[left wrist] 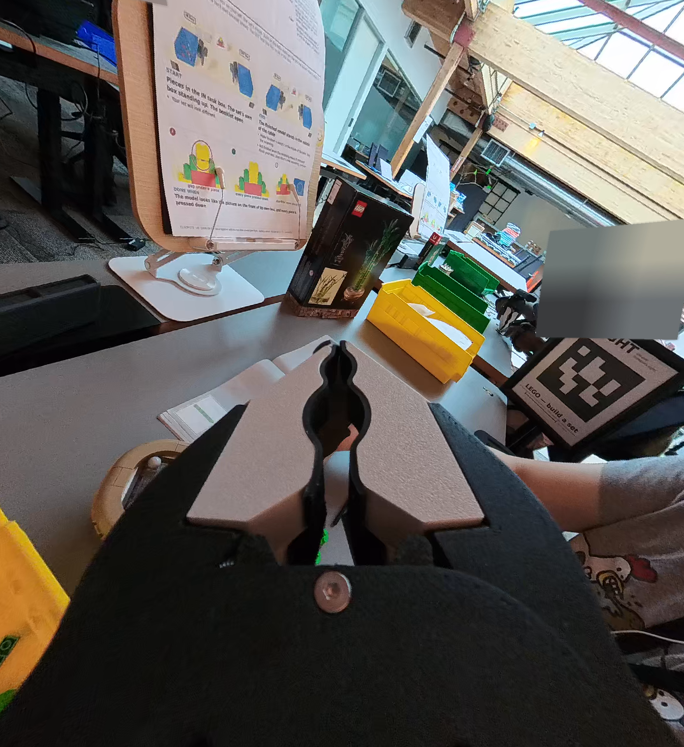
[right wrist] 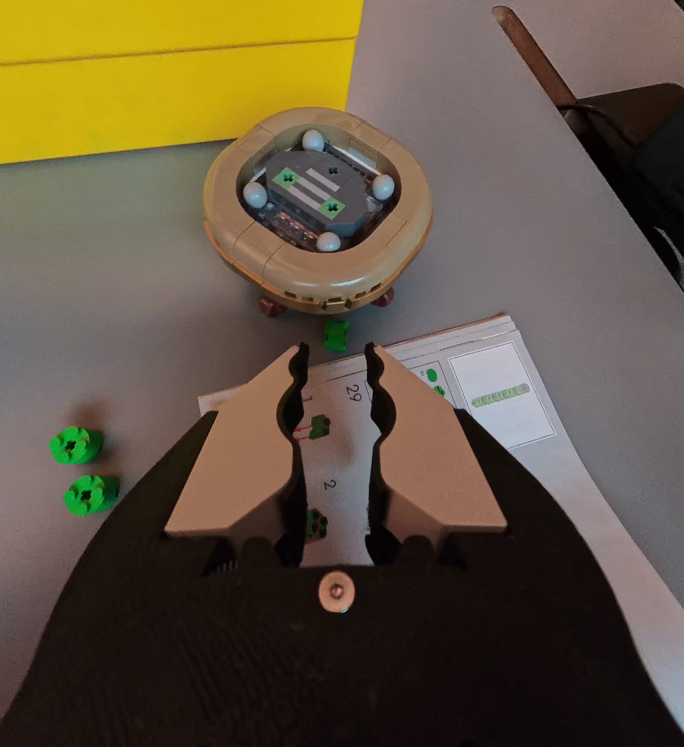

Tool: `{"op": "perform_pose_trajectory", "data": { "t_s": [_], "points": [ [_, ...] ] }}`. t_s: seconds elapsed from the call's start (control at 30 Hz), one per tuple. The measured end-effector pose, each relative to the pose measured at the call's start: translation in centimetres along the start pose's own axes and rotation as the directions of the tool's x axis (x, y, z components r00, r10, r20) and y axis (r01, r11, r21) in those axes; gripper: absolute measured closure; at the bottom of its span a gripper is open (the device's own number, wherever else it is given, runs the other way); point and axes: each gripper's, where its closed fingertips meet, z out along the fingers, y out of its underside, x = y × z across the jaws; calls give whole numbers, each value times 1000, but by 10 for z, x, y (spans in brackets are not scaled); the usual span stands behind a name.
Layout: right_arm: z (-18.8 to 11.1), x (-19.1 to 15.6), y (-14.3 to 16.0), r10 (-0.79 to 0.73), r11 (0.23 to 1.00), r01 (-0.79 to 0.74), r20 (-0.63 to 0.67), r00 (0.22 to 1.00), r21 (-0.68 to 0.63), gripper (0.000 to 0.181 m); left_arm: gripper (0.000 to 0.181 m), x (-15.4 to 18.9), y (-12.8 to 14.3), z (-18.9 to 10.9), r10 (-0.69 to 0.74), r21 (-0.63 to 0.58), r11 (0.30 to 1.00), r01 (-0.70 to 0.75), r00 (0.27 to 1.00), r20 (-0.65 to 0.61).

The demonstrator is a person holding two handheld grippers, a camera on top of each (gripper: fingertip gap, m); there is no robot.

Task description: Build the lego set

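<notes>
A tan round pot model [right wrist: 316,279] with a grey core and two green studs stands on the grey table [right wrist: 89,283]. A small green brick [right wrist: 336,334] lies just in front of it. My right gripper [right wrist: 336,349] is open and empty, its tips right behind that brick and over the open booklet [right wrist: 494,404]. Two round green bricks [right wrist: 75,444] lie to its left. My left gripper [left wrist: 338,348] is shut, raised above the booklet [left wrist: 211,408], with the pot [left wrist: 130,477] at its lower left. A bit of green shows through its finger gap; I cannot tell if it is held.
A yellow bin [right wrist: 150,81] stands behind the pot; it also shows in the left wrist view [left wrist: 1,566] with green pieces. Farther off are the set's dark box [left wrist: 348,250], an instruction stand [left wrist: 231,121], yellow [left wrist: 425,327] and green bins [left wrist: 453,283], a marker card [left wrist: 591,384] and a person's arm [left wrist: 554,485]. One gripper's finger ends stand about 25 cm off the other's. My right gripper's tips are some 9 cm from the pot [left wrist: 130,477]. It is also in sight in the right wrist view [right wrist: 368,150].
</notes>
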Motion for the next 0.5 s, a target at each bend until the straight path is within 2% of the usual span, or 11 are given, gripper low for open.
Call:
{"op": "perform_pose_trajectory", "data": {
  "t_s": [0.1, 0.17, 0.2, 0.3, 0.43, 0.5],
  "points": [
    [7, 3, 1, 30, 1000, -30, -11, 999, -6, 159, 181, 0, 0, -1, 1, 3, 1000, -1, 1000, 1],
    [9, -1, 5, 28, 999, -27, 25, 999, -22, 171, 181, -1, 0, -1, -5, 1, 1000, 5, 1000, -2],
    [8, -2, 6, 26, 999, -25, 40, 999, -25, 171, 181, -2, 1, -1, -7, -2, 1000, 7, 1000, -2],
    [-14, 2, 3, 9, 1000, -8, 41, 999, -20, 171, 181, -4, 3, -1, -12, -10, 1000, 12, 1000, 4],
    [-67, -23, -17, -188, 977, 183, 36, 982, 112, 171, 181, -6, 3, -6, -8, -5, 1000, 8, 1000, 14],
    [-82, -55, -5, -377, 920, 369, 48, 925, 133, 171, 181, -6, 0, -8, -12, 10, 1000, 12, 1000, 4]
  ]
}}
